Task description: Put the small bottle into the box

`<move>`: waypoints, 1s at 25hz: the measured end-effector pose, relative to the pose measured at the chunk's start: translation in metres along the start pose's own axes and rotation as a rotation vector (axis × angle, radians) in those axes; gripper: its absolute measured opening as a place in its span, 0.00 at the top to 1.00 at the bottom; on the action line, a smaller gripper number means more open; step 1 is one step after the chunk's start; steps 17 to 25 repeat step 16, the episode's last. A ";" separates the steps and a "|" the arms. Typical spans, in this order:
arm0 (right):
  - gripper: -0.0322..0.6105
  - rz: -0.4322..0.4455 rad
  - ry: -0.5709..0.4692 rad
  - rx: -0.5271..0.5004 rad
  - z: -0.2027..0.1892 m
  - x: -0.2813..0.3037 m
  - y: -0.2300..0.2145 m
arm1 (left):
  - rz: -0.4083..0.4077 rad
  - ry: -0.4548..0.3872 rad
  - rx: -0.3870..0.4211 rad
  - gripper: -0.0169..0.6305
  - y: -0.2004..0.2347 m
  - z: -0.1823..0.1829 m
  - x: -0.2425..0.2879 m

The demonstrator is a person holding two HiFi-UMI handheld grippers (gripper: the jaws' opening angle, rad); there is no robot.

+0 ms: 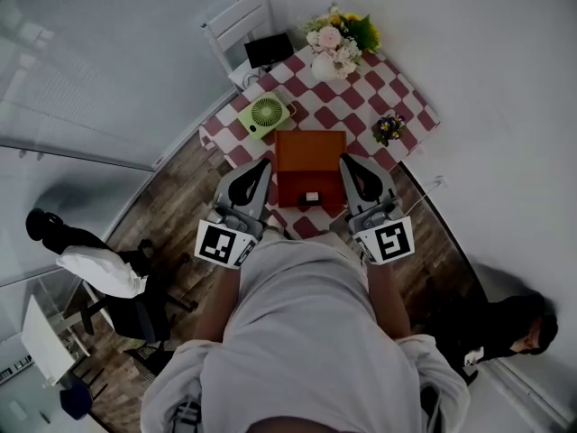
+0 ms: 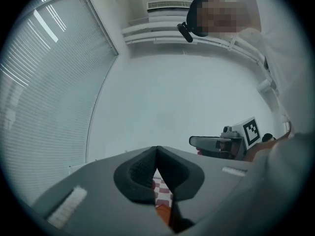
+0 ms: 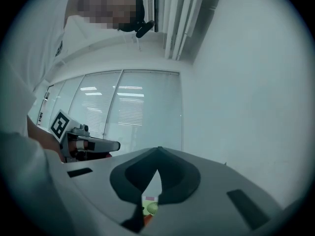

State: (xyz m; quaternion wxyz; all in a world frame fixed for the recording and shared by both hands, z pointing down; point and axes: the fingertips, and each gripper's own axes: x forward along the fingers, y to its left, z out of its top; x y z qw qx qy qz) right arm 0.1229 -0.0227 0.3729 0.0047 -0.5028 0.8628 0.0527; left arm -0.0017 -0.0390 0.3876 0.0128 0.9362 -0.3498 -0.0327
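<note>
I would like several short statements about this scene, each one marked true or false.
1. The round green fan stands left of the orange box in the head view. True.
2. The checked tablecloth is blue and white. False: it is red and white.
3. The right hand-held gripper holds a small bottle. False: its jaws are shut on nothing.
4. A white vase of flowers stands on the tablecloth beyond the orange box. True.

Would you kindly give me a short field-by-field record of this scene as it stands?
Table: checkered cloth
Box: orange-brown, on table's near side
Fan: green, at box's far left corner
Flowers: behind box, table's far end
Left tool: shut, empty, by box's left side
Right tool: shut, empty, by box's right side
Small bottle: not clearly identifiable
</note>
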 end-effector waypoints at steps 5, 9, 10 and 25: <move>0.95 0.006 0.005 0.002 -0.001 0.001 0.004 | -0.015 0.001 0.015 0.98 -0.004 0.001 0.000; 0.95 0.006 0.004 0.005 0.001 0.001 0.007 | -0.023 -0.002 0.025 0.98 -0.005 0.002 -0.001; 0.95 0.007 0.004 0.005 0.002 0.001 0.009 | -0.024 -0.003 0.025 0.98 -0.004 0.003 -0.002; 0.95 0.020 0.005 -0.006 0.005 0.003 0.014 | -0.031 -0.011 0.025 0.98 -0.003 0.007 -0.005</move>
